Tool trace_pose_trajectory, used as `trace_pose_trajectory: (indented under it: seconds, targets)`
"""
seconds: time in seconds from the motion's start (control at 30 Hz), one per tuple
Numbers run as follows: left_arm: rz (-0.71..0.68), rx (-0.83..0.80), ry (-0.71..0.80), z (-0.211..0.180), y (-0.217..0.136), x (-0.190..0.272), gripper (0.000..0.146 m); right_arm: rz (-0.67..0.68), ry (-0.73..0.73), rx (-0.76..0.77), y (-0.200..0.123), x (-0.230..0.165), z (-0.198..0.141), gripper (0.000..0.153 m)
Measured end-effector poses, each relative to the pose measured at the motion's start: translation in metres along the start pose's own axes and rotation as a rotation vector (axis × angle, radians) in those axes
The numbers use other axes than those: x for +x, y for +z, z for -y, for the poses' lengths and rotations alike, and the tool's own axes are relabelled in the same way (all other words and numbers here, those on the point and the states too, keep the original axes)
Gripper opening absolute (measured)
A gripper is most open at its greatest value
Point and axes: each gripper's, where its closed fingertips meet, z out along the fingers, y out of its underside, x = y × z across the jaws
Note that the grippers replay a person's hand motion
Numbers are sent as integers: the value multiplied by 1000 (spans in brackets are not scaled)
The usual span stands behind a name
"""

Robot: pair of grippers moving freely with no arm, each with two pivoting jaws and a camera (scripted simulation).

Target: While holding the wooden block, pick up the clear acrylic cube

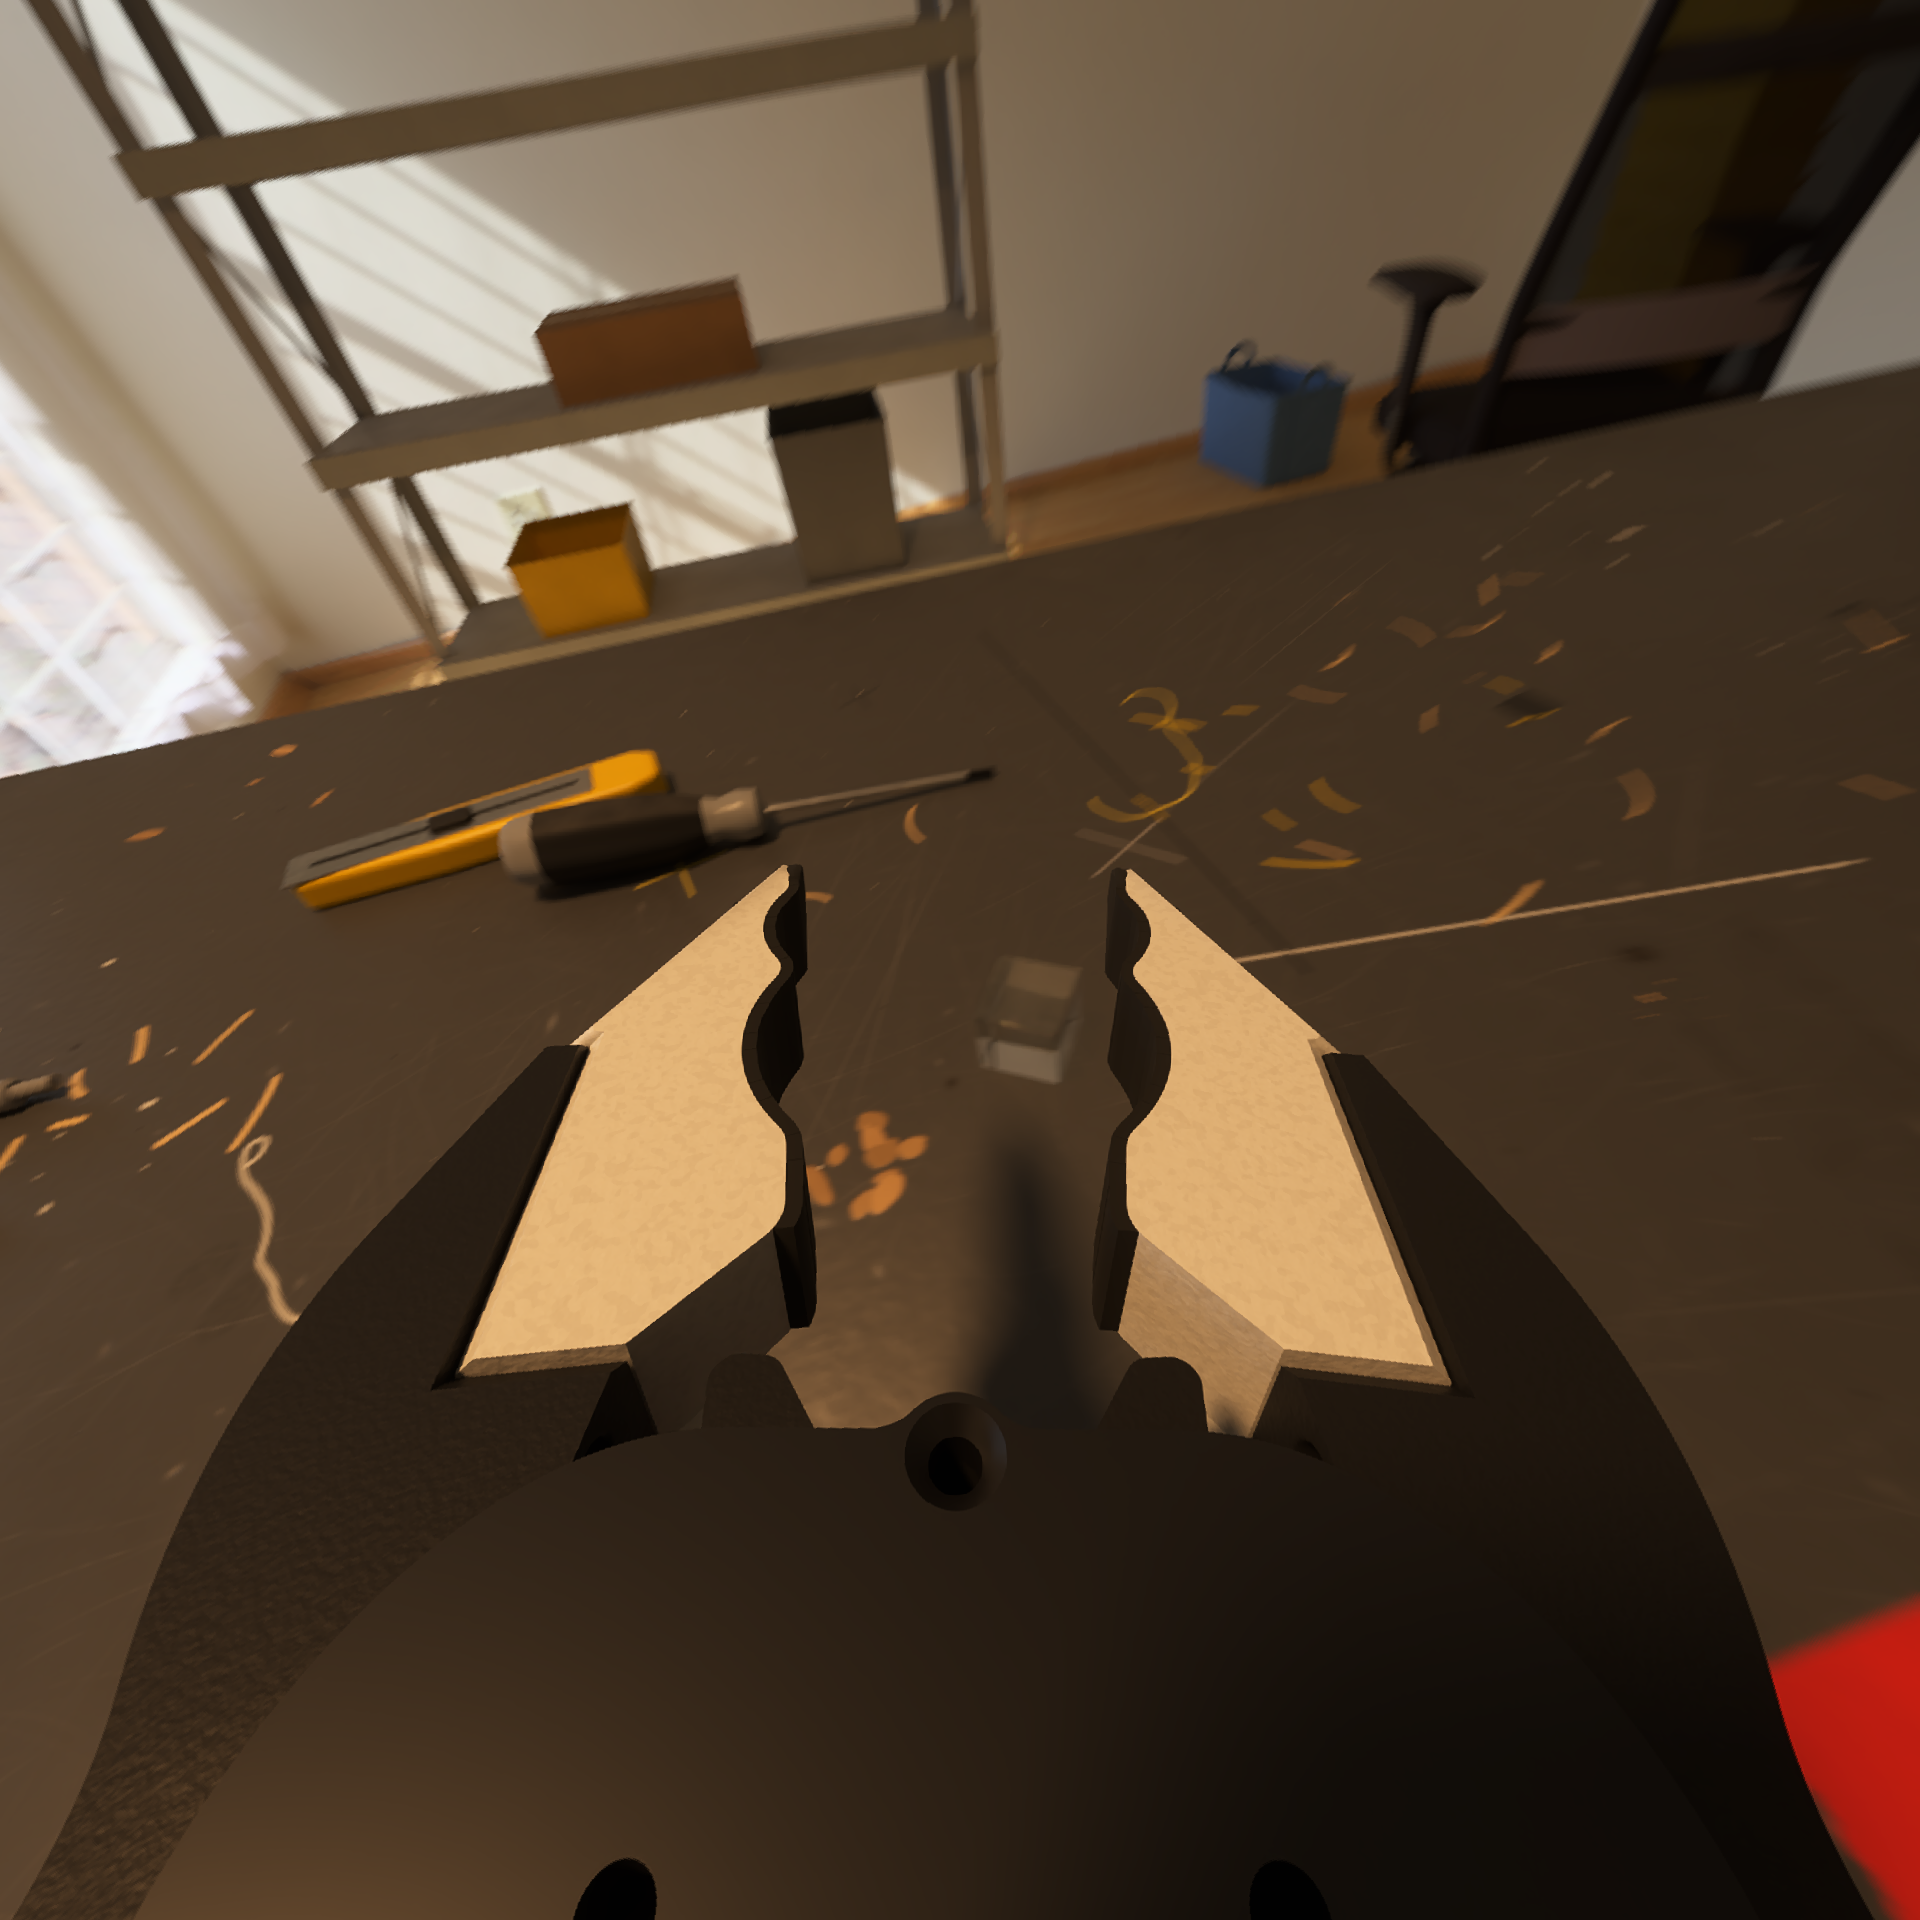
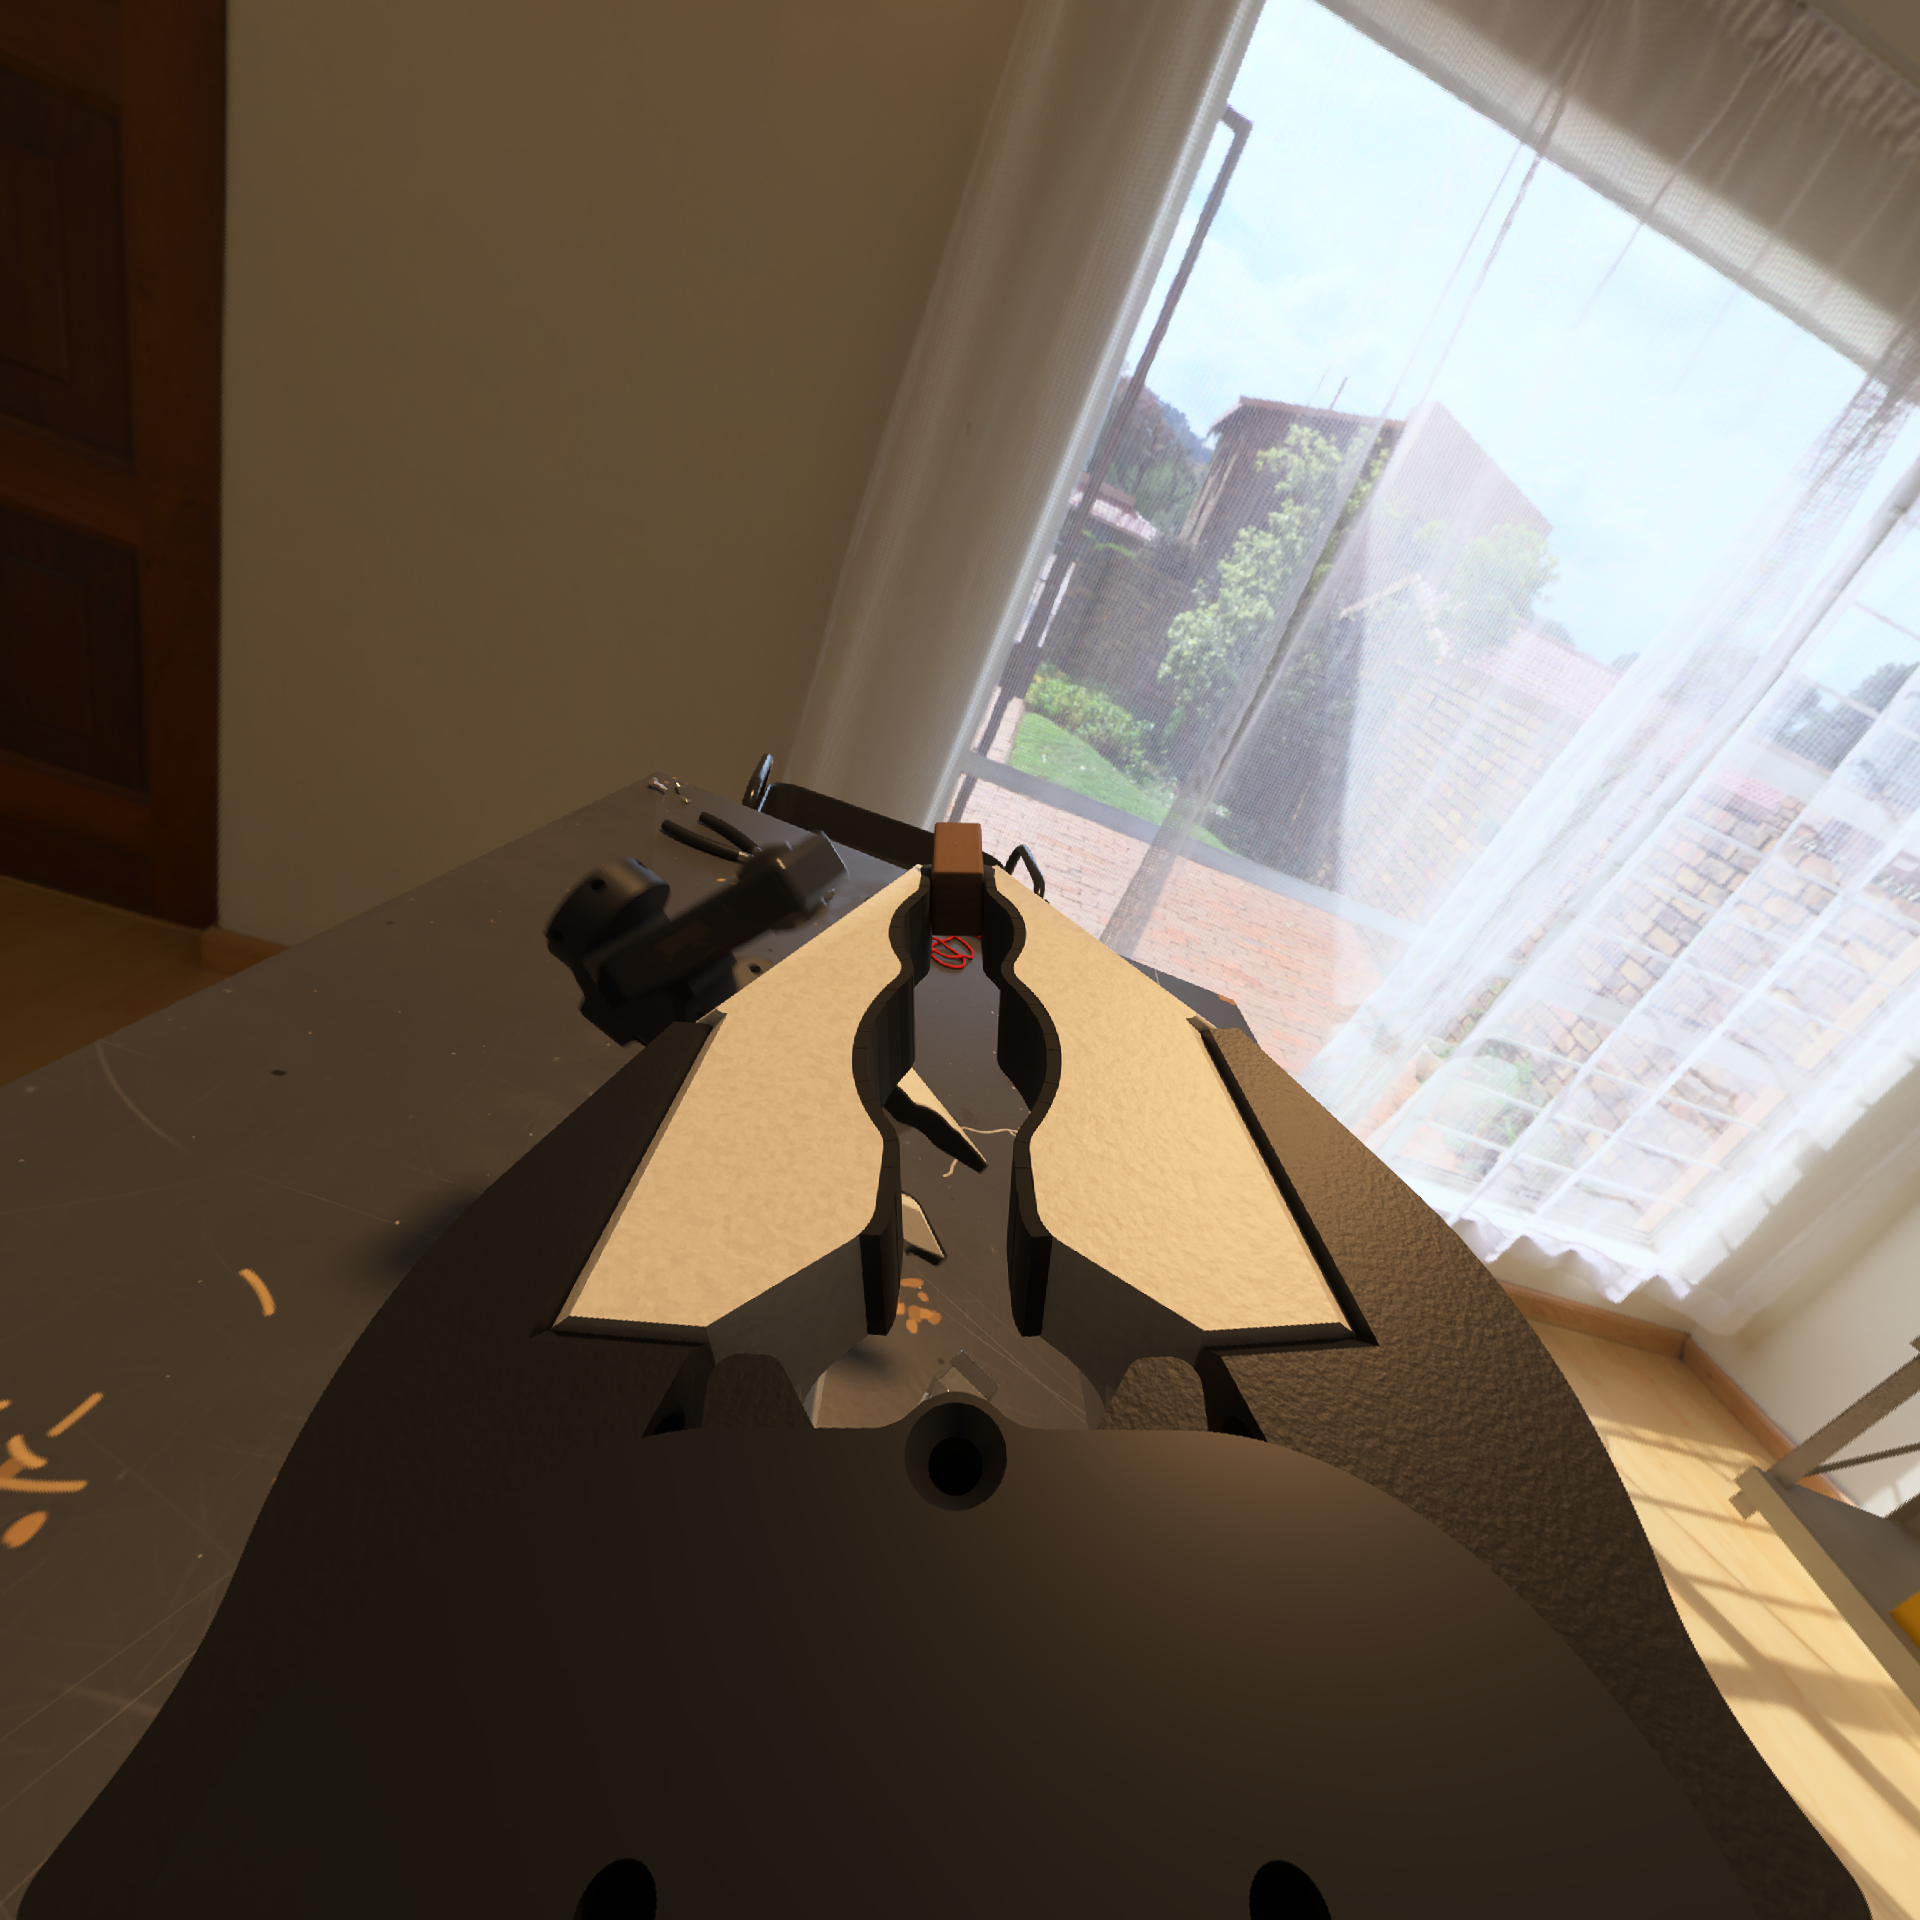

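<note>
The clear acrylic cube rests on the dark desk, well in from every edge that shows in the left wrist view. It lies between the two fingertips of the left gripper, nearer the right-hand finger, and touches neither finger as far as this view shows. The left gripper's jaws stand wide apart and hold nothing. The cube is not lifted.

The wooden block sits clamped at the fingertips of the right gripper, whose jaws are narrowed onto it. The block is clear of the desk surface and stands against the window in the right wrist view.

Progress, judged from these views: the holding condition is met; the approach to the cube is well advanced; closing and lifting remain. The next move calls for a slight advance and centring, because the cube is off-centre in the gap. Its smooth faces may slip under a skewed grip.

Toward the far edge of the desk, a screwdriver lies touching a yellow utility knife, both well apart from the cube. Orange shavings are scattered across the surface. Beyond the far edge stands a shelving unit.
</note>
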Motion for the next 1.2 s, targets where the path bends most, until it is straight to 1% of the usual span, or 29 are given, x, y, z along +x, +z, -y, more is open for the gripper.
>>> trace_pose_trajectory:
  seconds: [0.03, 0.1, 0.17, 0.2, 0.27, 0.37, 0.43, 0.53, 0.6, 0.67, 0.7, 0.8, 0.83, 0.87, 0.93, 0.97, 1.0, 1.13, 1.17, 1.2]
  targets:
    - [32, -30, 20, -9, 8, -7, 58, 1, 4, 5, -1, 1, 1, 8]
    - [52, -84, 30, -23, 21, -17, 60, 2, 5, 10, -4, 1, 3, 8]
    - [61, -109, 18, -31, 30, -27, 71, 11, 0, 6, -5, 1, 3, 8]
    - [53, -116, 4, -34, 34, -29, 76, 11, -2, 5, -6, 1, 3, 8]
    - [2, -144, -47, -41, 41, -31, 81, 18, 2, 2, -6, 1, 2, 8]
    - [-80, -175, -122, -49, 47, -31, 85, 19, 13, 1, -6, 3, 0, 8]
    - [-98, -203, -146, -53, 49, -33, 85, 21, 20, -2, -7, 4, -1, 8]
    - [-132, -277, -131, -63, 49, -29, 80, 15, 23, -3, -8, 6, -1, 8]
    - [-143, -338, -91, -72, 47, -23, 78, 7, 27, 0, -9, 9, -2, 8]
    - [-157, -365, -40, -76, 45, -15, 75, 2, 40, 1, -10, 12, -3, 8]
    - [-172, -370, -22, -77, 44, -10, 70, -2, 45, 1, -11, 13, -4, 8]
    - [-298, -400, 4, -81, 38, 13, 39, -15, 51, -2, -12, 17, -7, 8]
    - [-309, -418, 5, -83, 38, 15, 37, -19, 51, -5, -13, 19, -7, 8]
    - [-293, -437, 7, -86, 39, 15, 38, -23, 51, -8, -13, 20, -8, 8]
    - [-282, -465, 11, -89, 40, 16, 55, -31, 52, -9, -14, 22, -9, 8]
    - [-287, -467, 13, -89, 41, 16, 61, -32, 54, -9, -15, 22, -9, 8]
    - [-288, -462, 16, -88, 43, 17, 62, -33, 55, -10, -15, 23, -10, 8]
    - [-288, -448, 38, -85, 51, 18, 61, -36, 51, -19, -15, 24, -12, 8]
    - [-297, -452, 51, -85, 53, 19, 57, -38, 49, -24, -15, 24, -13, 8]
    - [-302, -457, 72, -85, 56, 19, 48, -41, 49, -30, -15, 25, -14, 8]
